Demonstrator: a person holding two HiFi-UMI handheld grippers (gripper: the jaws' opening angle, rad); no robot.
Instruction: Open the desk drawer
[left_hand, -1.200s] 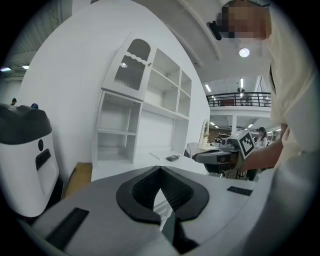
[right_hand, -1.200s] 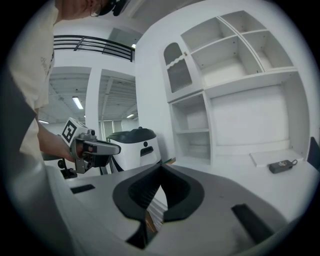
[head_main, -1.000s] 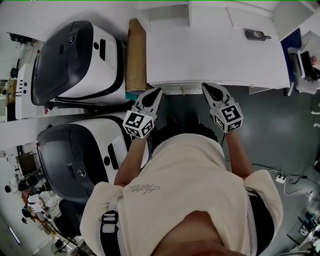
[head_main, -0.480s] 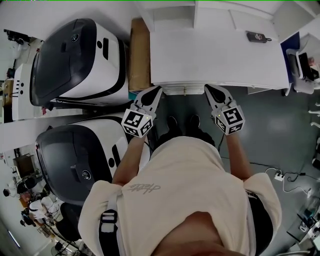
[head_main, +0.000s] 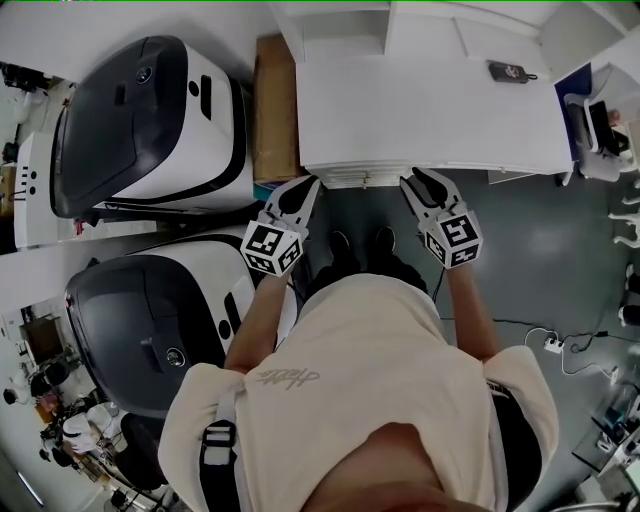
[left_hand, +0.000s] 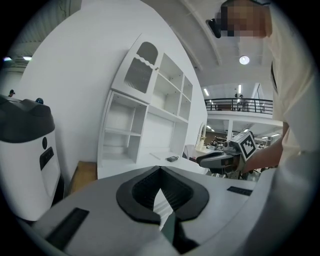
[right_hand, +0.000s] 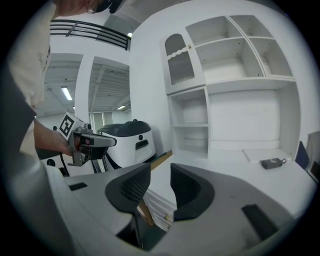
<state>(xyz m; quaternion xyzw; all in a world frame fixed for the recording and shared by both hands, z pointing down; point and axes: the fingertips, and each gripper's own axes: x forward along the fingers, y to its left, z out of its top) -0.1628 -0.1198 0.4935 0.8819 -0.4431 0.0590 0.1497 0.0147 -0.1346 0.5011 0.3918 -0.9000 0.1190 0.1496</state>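
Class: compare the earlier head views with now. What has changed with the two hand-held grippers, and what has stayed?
The right hand-held gripper has just opened its jaws; nothing stands between them. The left hand-held gripper stays shut and empty. Both still hang at the front edge of the desk, whose drawers remain closed.

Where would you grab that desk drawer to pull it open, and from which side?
Probably the drawer front, the ribbed white strip under the near edge of the desk. Come in level from the person's side, since that face points that way. The right gripper is close to it; its jaws have just been opening, with nothing between them.
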